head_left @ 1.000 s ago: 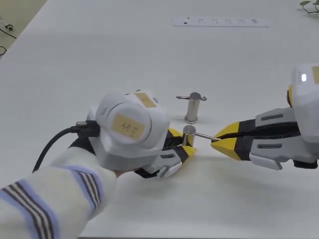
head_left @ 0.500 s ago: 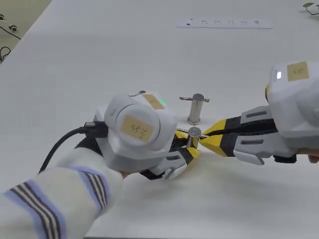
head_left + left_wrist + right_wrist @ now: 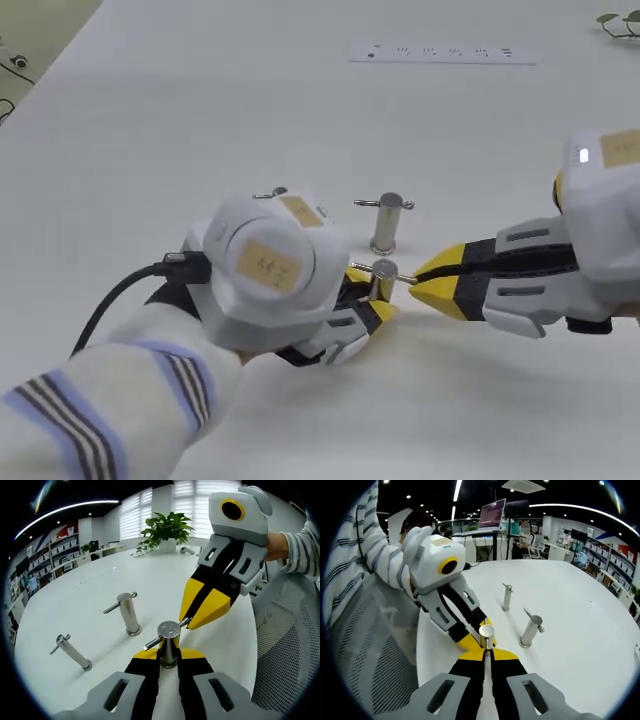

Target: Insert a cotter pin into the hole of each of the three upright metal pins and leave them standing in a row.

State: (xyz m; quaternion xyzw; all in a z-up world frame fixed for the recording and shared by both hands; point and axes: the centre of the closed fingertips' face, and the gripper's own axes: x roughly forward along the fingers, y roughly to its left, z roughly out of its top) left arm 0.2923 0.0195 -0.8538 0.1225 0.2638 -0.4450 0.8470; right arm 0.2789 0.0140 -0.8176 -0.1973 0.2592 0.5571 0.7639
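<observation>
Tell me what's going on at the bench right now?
A person is working with a gripper in each hand. The left gripper is clamped on the nearest metal pin, holding it upright on the white table. The right gripper is closed on the end of a cotter pin that sits through that pin's hole. The middle pin and far pin stand beyond it, each with its own cross-piece already through.

No text can be read. Dark marks are borne by the tan rectangular sticker (image 3: pixel 263 262) on the white housing (image 3: pixel 232 300) of the left gripper (image 3: pixel 372 302) (too blurred to be made out); far beyond that housing, marks on the long white power strip (image 3: pixel 442 52) are likewise illegible.
</observation>
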